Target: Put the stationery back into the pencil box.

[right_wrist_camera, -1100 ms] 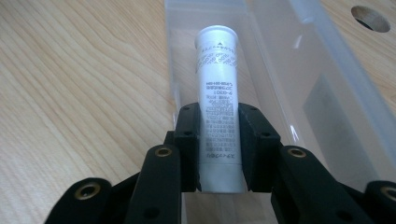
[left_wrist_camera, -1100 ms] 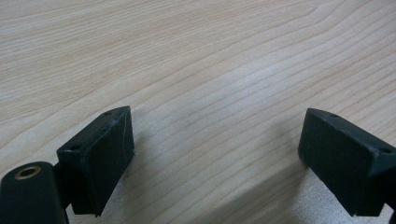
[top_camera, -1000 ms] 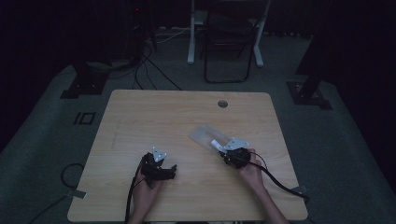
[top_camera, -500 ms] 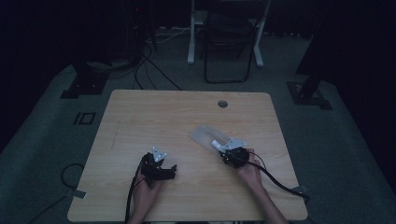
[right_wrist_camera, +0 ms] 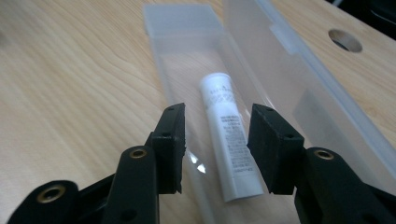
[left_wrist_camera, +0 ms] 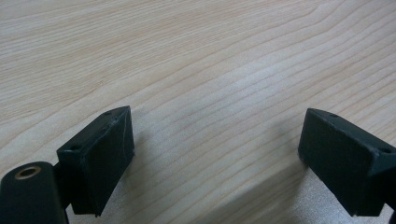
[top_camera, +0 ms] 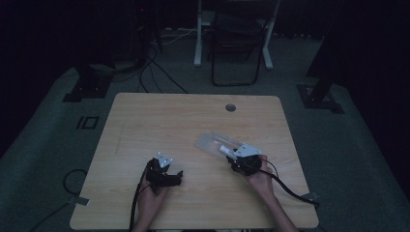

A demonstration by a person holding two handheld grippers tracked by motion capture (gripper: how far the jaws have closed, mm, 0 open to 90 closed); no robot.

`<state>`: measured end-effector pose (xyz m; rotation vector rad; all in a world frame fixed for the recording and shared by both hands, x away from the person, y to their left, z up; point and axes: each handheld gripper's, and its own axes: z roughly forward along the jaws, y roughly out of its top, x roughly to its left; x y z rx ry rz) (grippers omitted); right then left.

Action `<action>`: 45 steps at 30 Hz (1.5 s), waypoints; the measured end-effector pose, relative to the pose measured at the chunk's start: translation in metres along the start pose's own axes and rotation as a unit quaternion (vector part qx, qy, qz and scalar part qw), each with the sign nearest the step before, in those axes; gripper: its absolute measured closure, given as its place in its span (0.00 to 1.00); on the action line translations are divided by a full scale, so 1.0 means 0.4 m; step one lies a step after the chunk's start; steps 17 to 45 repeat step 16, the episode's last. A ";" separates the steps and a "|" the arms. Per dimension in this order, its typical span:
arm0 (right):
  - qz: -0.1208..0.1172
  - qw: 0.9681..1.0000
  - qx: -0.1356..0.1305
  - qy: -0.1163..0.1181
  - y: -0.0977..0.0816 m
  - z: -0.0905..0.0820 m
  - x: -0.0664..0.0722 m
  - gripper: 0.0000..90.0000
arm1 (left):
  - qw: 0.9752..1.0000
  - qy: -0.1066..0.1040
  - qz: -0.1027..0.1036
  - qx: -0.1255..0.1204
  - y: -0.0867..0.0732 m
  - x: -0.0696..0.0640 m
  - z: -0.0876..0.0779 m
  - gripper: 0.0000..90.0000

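White tube in an open clear plastic case, right half of the light wooden tabletop (top_camera: 145,121).

The long, translucent plastic case (right_wrist_camera: 187,51) lies open, its hinged lid (right_wrist_camera: 299,70) folded out to one side, and holds one white printed plastic tube (right_wrist_camera: 229,135) lying flat on its floor. The right gripper (right_wrist_camera: 217,144) has just been opening; its black fingers (right_wrist_camera: 173,140) stand spread either side of the tube's near, flat end without pressing on it. The tube's long axis follows the case's, running from the gripper toward the tabletop's far-left corner. The left gripper (left_wrist_camera: 215,158), fingers (left_wrist_camera: 100,154) spread wide on nothing, rests near the tabletop's near edge.
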<state>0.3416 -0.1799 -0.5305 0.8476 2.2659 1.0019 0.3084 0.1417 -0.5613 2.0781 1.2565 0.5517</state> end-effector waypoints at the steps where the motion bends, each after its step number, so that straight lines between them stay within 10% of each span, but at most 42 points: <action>1: -0.001 1.000 -0.003 0.004 0.000 -0.006 0.002 0.62 | 1.000 0.000 0.000 0.000 0.000 0.000 0.000 0.12; 12: -0.050 0.996 0.007 0.069 -0.045 -0.059 0.067 0.58 | 1.000 0.000 0.000 0.000 0.000 0.000 0.000 0.12; 45: -0.050 0.996 0.022 0.072 -0.077 -0.070 0.060 0.57 | 1.000 0.000 0.000 0.000 0.000 0.000 0.000 0.12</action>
